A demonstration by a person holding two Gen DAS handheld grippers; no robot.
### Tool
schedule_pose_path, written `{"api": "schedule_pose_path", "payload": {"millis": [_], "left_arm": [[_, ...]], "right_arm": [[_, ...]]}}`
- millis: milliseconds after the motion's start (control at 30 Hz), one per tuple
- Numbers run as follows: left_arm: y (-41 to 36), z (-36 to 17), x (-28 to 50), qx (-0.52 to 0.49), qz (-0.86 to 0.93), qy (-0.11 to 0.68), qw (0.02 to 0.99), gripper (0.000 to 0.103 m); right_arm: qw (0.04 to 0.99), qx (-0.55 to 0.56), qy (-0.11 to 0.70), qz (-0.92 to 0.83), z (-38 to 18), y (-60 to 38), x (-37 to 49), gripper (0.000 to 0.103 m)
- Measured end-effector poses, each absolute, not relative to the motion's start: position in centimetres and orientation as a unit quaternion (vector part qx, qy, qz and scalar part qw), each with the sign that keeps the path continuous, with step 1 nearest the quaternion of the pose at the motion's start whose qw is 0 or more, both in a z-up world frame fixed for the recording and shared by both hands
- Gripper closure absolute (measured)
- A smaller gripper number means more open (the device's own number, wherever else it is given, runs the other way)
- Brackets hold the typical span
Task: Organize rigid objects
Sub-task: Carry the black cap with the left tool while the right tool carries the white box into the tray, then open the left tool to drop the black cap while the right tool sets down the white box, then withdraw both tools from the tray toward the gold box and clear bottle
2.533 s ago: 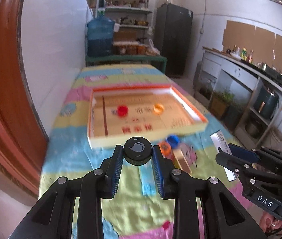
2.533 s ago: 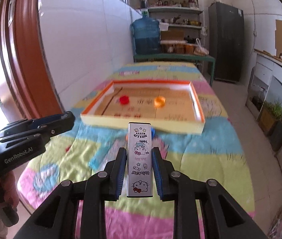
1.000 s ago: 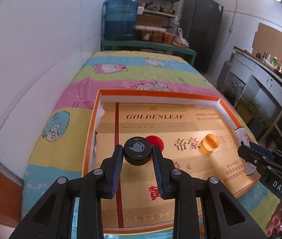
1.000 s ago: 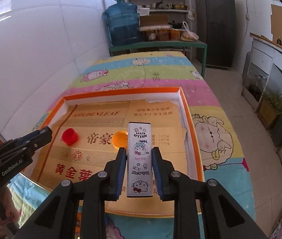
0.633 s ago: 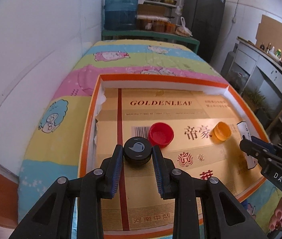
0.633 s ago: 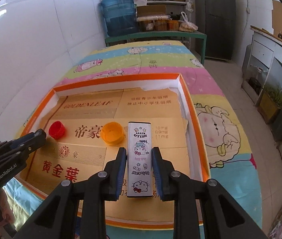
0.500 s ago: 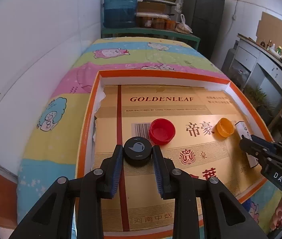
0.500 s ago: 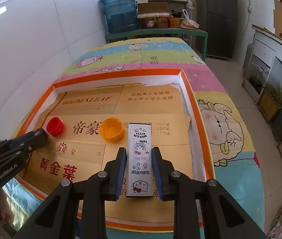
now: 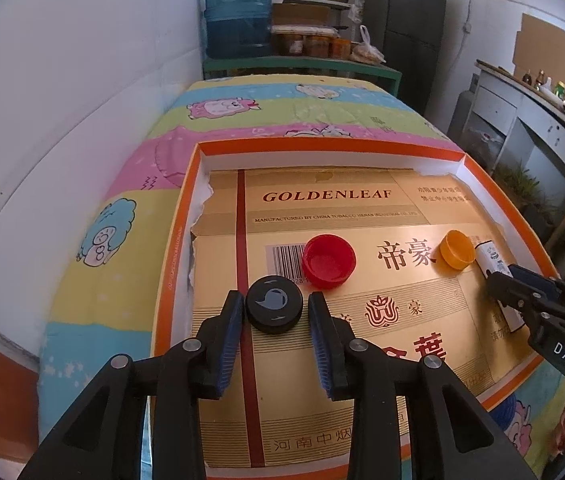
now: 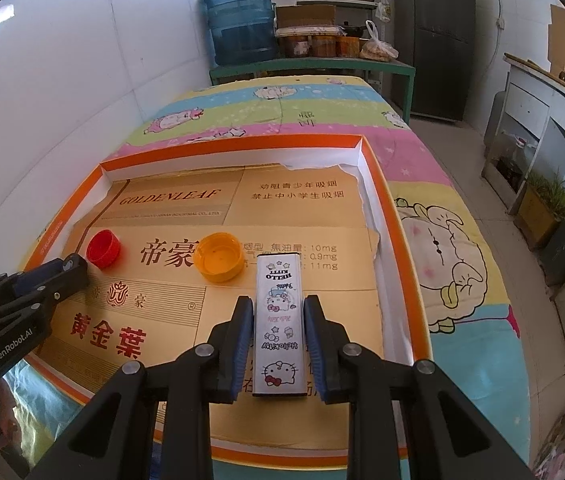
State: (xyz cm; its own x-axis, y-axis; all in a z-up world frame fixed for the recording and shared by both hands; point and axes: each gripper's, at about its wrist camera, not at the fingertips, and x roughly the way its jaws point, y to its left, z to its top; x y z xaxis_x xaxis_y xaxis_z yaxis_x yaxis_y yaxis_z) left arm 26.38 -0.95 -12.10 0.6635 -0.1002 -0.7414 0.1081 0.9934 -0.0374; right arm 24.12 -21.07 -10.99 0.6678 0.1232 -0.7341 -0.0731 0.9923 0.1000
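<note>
**Both grippers over the orange-rimmed tray**

Red plastic bottle cap [image 9: 329,261] & orange plastic cap [image 9: 457,249] sit open side up on the shallow cardboard tray's [image 9: 170,276] gold liner. Left gripper [image 9: 274,312] jaws opening, round black cap [image 9: 274,309] resting between them (pads just clear). Right gripper [image 10: 278,312] clamps white rectangular Hello Kitty tin [image 10: 280,322] beside the orange cap.

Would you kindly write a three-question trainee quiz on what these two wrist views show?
1. True or false: the red cap lies open side up in the tray.
2. What does the right gripper hold? A) orange cap B) Hello Kitty tin C) bottle
3. Fill in: the black cap sits between the fingers of the ___ gripper.

Key: 1 true. 2 B; the tin is clamped, with the orange cap loose beside it. 3 left; the left gripper is opening, its pads off the cap.
</note>
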Motion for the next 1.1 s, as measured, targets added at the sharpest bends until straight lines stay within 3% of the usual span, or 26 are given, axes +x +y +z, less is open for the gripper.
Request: {"api": "schedule_pose_path", "payload": {"millis": [67, 233, 300, 733, 1100], "left_arm": [[-0.6, -11.9, 26.3, -0.006, -0.06, 0.403, 0.913, 0.068], [0.0, -11.4, 26.0, -0.021, -0.059, 0.385, 0.921, 0.047], [0.0, -11.1, 25.8, -0.022, -0.06, 0.375, 0.925, 0.043], [-0.4, -9.3, 24.0, -0.026, -0.079, 0.347, 0.934, 0.043], [-0.8, -5.9, 17.0, -0.024, -0.11, 0.345, 0.932, 0.043]], "right_arm": [[0.913, 0.035, 0.402, 0.056, -11.0, -21.2, 24.0, 0.075], [0.919, 0.037, 0.389, 0.06, -10.5, -21.3, 23.6, 0.061], [0.921, 0.033, 0.383, 0.057, -10.2, -21.2, 23.3, 0.059], [0.926, 0.054, 0.371, 0.05, -8.2, -21.9, 21.0, 0.059], [0.93, 0.047, 0.36, 0.054, -5.2, -21.5, 15.4, 0.059]]}}
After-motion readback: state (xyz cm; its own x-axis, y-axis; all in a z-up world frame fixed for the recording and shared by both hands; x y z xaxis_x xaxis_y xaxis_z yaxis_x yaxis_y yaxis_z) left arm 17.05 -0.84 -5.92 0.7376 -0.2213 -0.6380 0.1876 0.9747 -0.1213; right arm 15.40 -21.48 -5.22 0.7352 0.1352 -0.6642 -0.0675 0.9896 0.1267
